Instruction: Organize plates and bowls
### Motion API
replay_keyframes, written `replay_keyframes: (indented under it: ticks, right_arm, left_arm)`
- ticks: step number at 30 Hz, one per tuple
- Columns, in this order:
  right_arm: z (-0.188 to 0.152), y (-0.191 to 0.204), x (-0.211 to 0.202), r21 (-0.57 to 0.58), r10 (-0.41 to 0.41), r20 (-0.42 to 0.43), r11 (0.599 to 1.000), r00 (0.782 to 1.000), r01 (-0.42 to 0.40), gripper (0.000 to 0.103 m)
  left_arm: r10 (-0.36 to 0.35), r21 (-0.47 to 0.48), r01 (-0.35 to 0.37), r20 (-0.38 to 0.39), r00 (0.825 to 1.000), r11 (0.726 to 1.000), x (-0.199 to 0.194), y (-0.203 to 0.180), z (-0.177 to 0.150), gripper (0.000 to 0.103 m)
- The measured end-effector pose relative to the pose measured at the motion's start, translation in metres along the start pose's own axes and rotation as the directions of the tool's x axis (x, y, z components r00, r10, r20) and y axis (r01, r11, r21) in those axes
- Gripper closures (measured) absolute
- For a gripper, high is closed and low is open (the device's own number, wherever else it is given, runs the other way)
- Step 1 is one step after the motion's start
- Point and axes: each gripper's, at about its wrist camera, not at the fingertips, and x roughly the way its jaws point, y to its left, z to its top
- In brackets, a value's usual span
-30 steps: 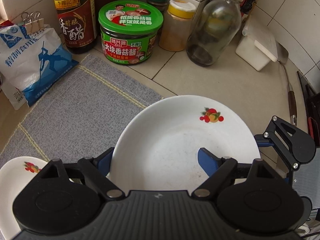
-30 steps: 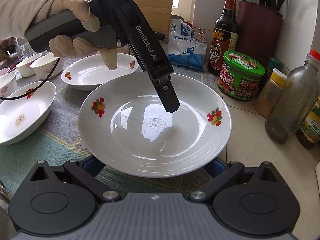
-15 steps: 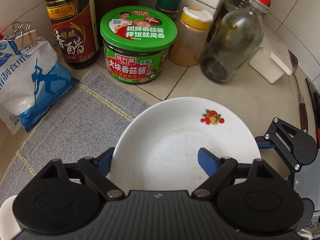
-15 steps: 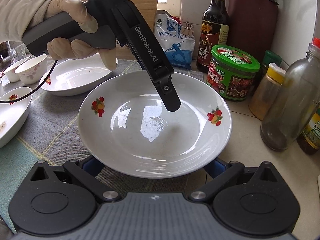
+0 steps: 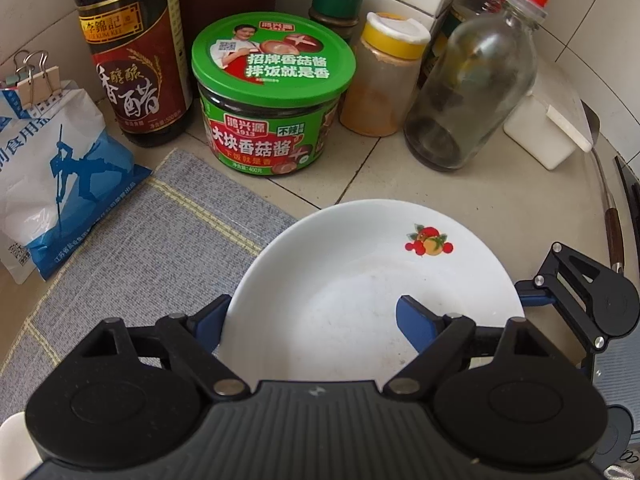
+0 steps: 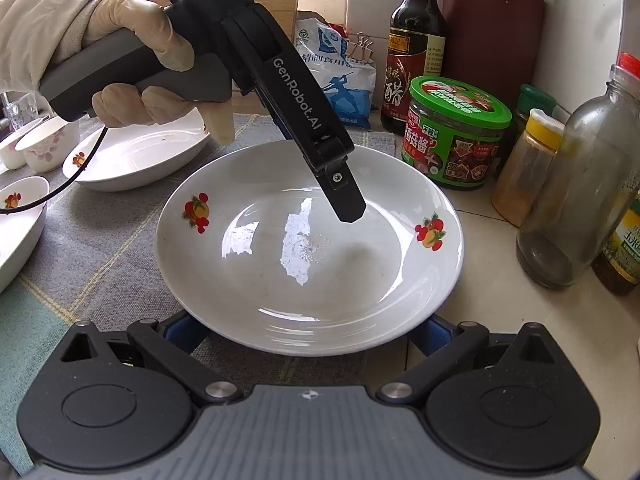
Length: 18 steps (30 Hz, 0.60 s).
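In front of the jars and bottles, a white plate [image 6: 248, 288] with little fruit pictures sits half over the grey mat [image 6: 100, 248] and half over the tiled table [image 6: 500, 320]. I cannot tell if it rests there or is lifted a bit.

The left hand-held gripper [image 5: 316, 320] comes down at the plate from 11 o'clock, held by a gloved hand [image 6: 132, 60]. Its jaws are wide and have just been opening. The plate's rim is between them: one finger hangs over the inside of the plate and does not touch it, and the other is outside the rim.

The right hand-held gripper [image 6: 306, 334] is at the plate's 6 o'clock edge. Both of its blue fingers go under the rim and are hidden, so I cannot tell if it grips the plate.

From the plate, a green-lid jar [image 6: 460, 132] stands at 1 o'clock and a glass bottle [image 6: 576, 184] at 3 o'clock. A second plate [image 6: 140, 156] lies at 10 o'clock on the mat, with small bowls [image 6: 48, 144] just past it.
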Motion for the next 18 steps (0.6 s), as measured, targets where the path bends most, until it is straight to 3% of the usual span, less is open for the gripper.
replay_keyframes:
  ticks: [10, 18]
  right_arm:
    - [-0.003, 0.007, -0.018, 0.038, -0.027, 0.017, 0.999, 0.999, 0.027, 0.000]
    - [-0.006, 0.023, -0.041, 0.091, -0.073, 0.045, 0.993, 0.996, 0.069, 0.000]
  left_arm:
    - [0.067, 0.003, -0.068, 0.101, 0.993, 0.998, -0.043, -0.009, -0.023, 0.014]
    - [0.113, 0.015, -0.120, 0.226, 0.968, 0.993, -0.102, -0.032, -0.062, 0.012]
